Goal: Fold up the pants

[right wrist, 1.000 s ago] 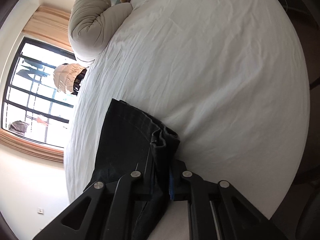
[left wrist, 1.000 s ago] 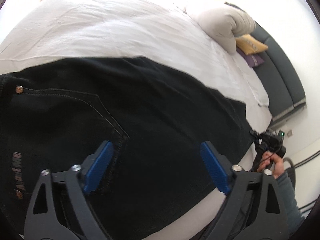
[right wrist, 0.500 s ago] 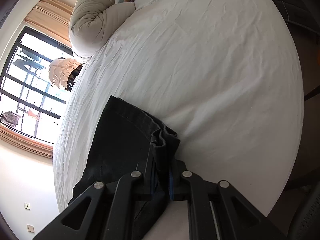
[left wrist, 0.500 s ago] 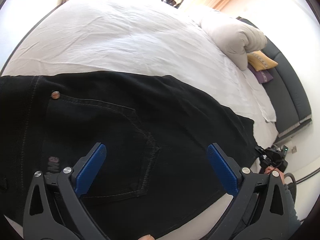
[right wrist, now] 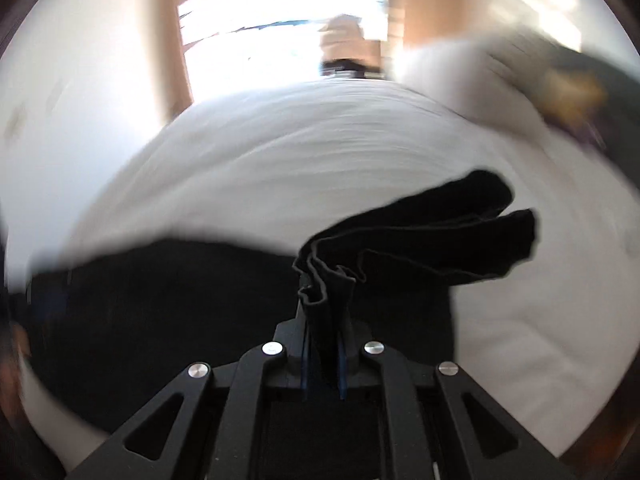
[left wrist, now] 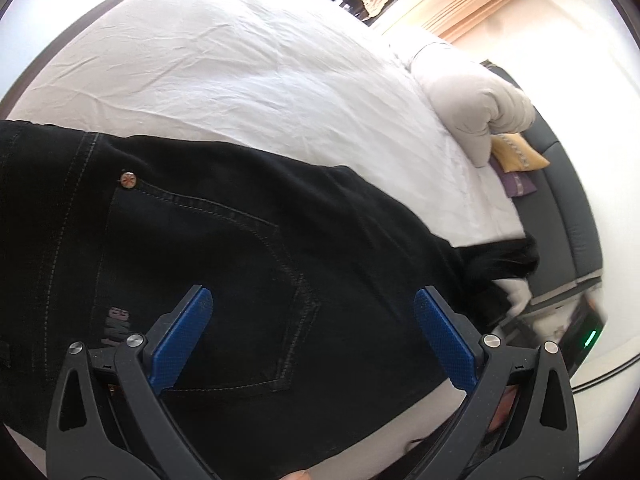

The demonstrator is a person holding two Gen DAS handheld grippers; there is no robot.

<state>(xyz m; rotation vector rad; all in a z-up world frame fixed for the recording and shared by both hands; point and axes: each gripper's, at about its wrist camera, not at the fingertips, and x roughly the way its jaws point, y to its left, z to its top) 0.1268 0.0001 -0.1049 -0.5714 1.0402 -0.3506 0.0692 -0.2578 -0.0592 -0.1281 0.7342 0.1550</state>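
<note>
Black denim pants [left wrist: 248, 256] lie across the near side of a white bed [left wrist: 240, 68], back pocket and a copper rivet facing up. My left gripper [left wrist: 314, 312] hovers over the pocket area, open wide, blue pads apart with nothing between them. In the right wrist view my right gripper [right wrist: 322, 332] is shut on the bunched leg hems of the pants [right wrist: 420, 236], lifted off the sheet, with cloth flapping to the right. The lifted hem end of the pants [left wrist: 504, 256] shows dark at the far right in the left wrist view.
A rolled beige duvet [left wrist: 476, 108] and yellow and purple cushions [left wrist: 516, 156] sit at the bed's head by a dark headboard [left wrist: 568, 216]. A window with curtains [right wrist: 280, 8] lies beyond the bed. The right wrist view is motion-blurred.
My right gripper has swung round and lifted the hems, turning from along the bed edge toward the window. My left gripper has shifted across the pants toward the waist, jaws a little wider.
</note>
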